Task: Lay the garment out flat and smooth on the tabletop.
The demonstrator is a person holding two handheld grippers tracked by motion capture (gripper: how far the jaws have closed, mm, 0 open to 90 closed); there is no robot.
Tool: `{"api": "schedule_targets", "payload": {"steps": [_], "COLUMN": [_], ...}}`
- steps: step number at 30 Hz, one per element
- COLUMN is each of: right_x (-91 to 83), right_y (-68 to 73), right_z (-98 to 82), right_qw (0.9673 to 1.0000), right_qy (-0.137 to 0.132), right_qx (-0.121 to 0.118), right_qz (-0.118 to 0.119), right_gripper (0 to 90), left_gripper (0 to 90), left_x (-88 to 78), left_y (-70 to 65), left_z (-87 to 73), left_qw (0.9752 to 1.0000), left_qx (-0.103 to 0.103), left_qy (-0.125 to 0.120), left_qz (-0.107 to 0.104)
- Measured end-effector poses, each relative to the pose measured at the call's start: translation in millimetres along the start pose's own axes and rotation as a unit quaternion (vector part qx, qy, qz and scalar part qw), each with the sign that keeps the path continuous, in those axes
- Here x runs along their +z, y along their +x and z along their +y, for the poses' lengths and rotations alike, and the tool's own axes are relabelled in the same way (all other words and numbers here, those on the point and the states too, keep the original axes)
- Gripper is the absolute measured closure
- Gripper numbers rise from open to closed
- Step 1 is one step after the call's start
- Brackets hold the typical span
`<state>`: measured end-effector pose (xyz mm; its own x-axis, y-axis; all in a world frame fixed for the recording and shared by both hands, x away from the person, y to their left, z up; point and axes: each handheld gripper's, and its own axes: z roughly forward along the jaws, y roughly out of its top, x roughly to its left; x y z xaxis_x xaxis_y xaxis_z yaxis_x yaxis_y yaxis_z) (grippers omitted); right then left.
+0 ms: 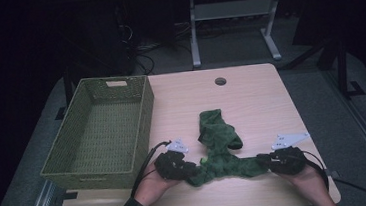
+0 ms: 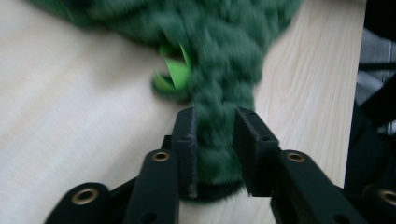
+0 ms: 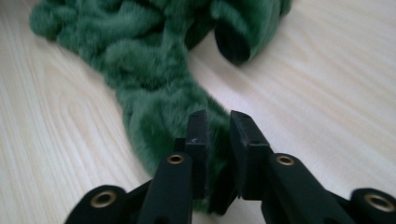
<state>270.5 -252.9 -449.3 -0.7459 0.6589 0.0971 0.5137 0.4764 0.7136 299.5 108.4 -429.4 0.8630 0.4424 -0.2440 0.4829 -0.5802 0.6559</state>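
A fuzzy dark green cloth (image 1: 220, 145) lies crumpled across the near middle of the wooden table (image 1: 256, 101), one arm reaching away from me. My left gripper (image 1: 189, 170) meets its left end; in the left gripper view the jaws (image 2: 215, 116) pinch a fold of the cloth (image 2: 224, 46), next to a bright green tag (image 2: 175, 72). My right gripper (image 1: 264, 160) holds the cloth's right end. In the right gripper view the jaws (image 3: 215, 119) stand close together on the tip of the cloth (image 3: 149, 70).
An empty green woven basket (image 1: 145, 119) stands on the table's left side, beside my left hand. A round cable hole (image 1: 220, 81) sits near the far edge. Bare wood lies to the right and beyond the cloth. A desk frame stands on the floor behind.
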Motion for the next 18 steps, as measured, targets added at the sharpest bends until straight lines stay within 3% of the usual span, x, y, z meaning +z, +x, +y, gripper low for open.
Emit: {"api": "schedule_targets", "payload": {"steps": [7,10,18], "right_x": [8.9,17.0,39.8], "right_y": [-5.6,-10.8,-21.7], "right_z": [18.0,24.2,29.6], "right_qw": [0.9999,0.9999,0.9997], "right_qy": [-0.010,-0.008,0.008], "right_qx": [0.009,0.011,0.024], "right_qz": [-0.006,-0.007,0.007], "right_gripper": [67.1,64.1,60.4], "left_gripper": [56.3,48.4,45.0], "left_x": [3.7,9.0,20.7], "left_y": [17.8,26.1,42.4], "left_z": [25.8,37.1,61.7], "left_qw": [0.9989,0.9985,0.9974], "left_qx": [-0.020,-0.017,-0.025], "left_qy": [-0.031,-0.031,-0.047], "left_qz": [0.027,0.040,0.049]}}
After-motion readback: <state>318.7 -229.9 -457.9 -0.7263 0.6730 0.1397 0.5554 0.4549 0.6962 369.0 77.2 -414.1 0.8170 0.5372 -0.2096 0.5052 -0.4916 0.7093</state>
